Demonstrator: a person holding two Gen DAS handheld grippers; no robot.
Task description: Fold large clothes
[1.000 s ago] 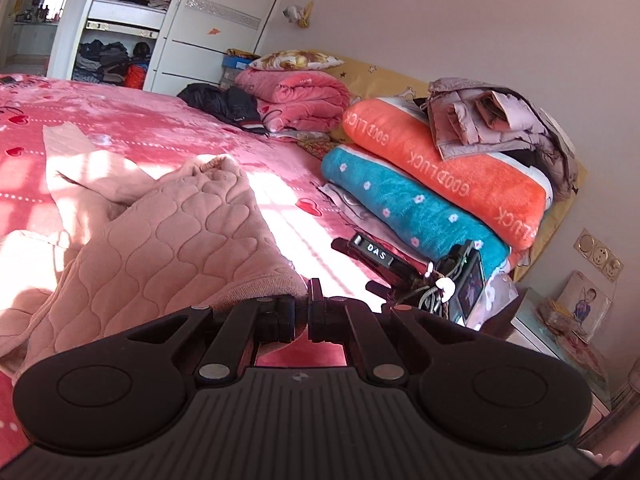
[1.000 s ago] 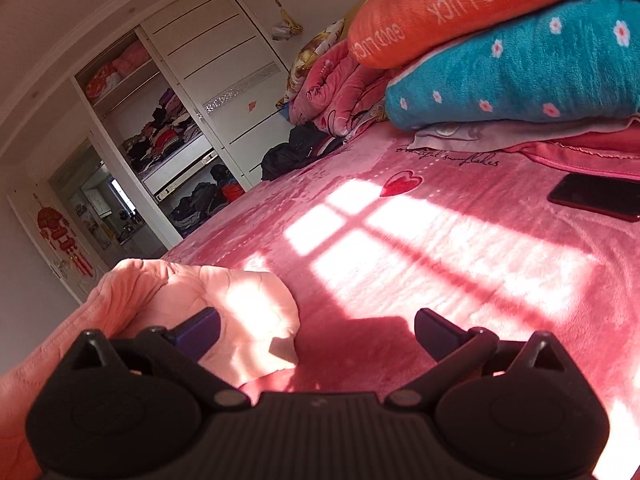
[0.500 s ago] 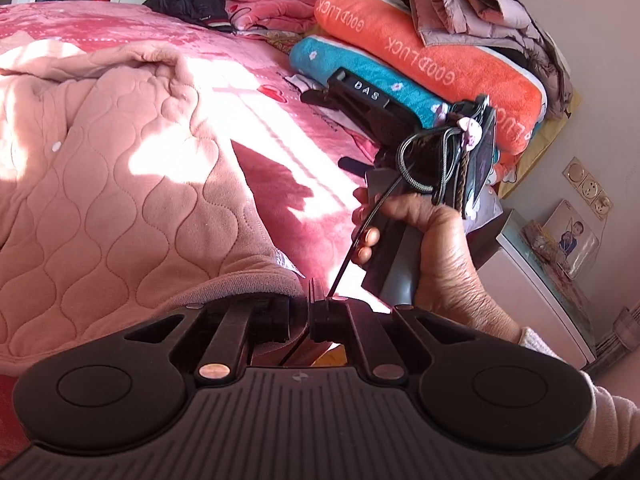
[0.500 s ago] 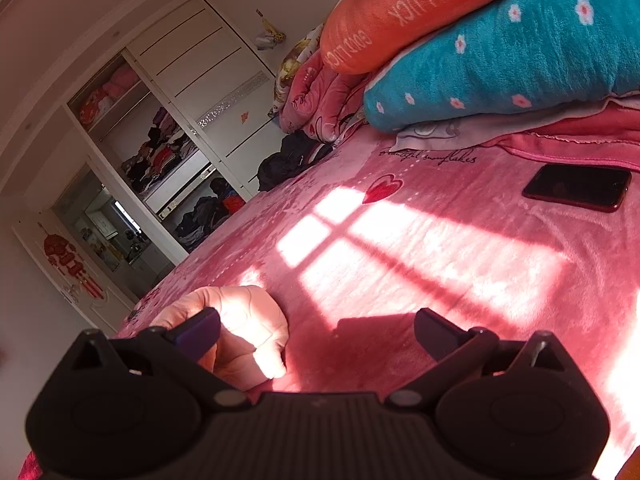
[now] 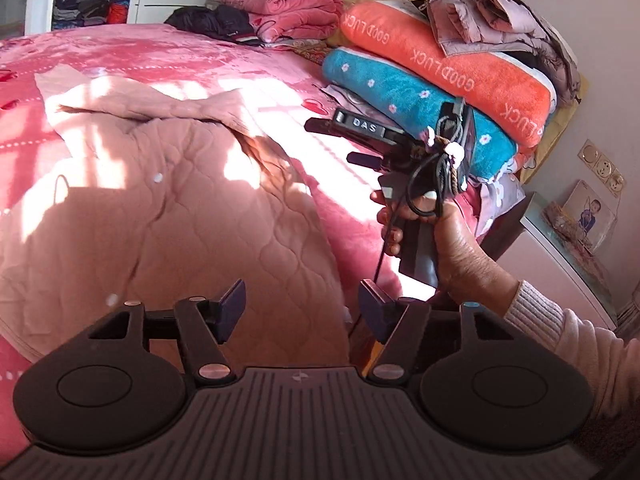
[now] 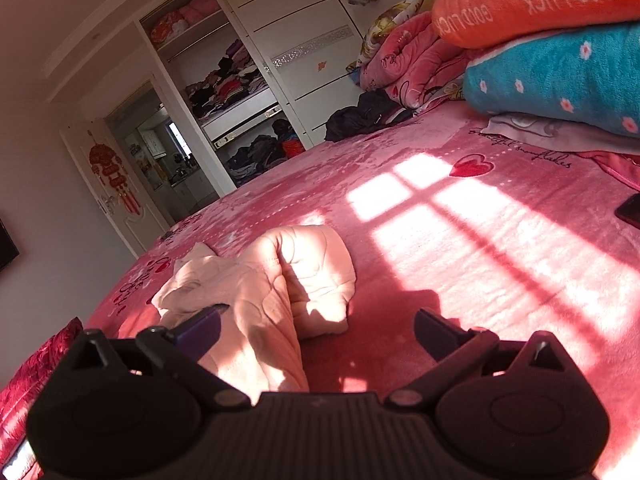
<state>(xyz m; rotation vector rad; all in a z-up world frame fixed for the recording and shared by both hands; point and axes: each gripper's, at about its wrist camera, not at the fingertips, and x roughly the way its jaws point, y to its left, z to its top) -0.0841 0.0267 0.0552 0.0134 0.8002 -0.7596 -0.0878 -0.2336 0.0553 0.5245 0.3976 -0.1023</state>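
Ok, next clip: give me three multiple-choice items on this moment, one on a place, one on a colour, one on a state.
1. Where does the pink quilted garment lie?
A. on the bed
B. on the wardrobe shelf
C. on the floor

2. What colour is the folded blanket printed GOOD LUCK?
A. teal
B. orange
C. grey

3. How do the jaws of the left gripper stand?
A. shut on the garment
B. shut on nothing
C. open, holding nothing

Answers: 1 A, the garment is spread over the pink bedcover. 2 B, the lettering sits on the orange roll stacked above the teal blanket. 3 C, the left wrist view shows a wide gap between the fingers, with garment only behind it.
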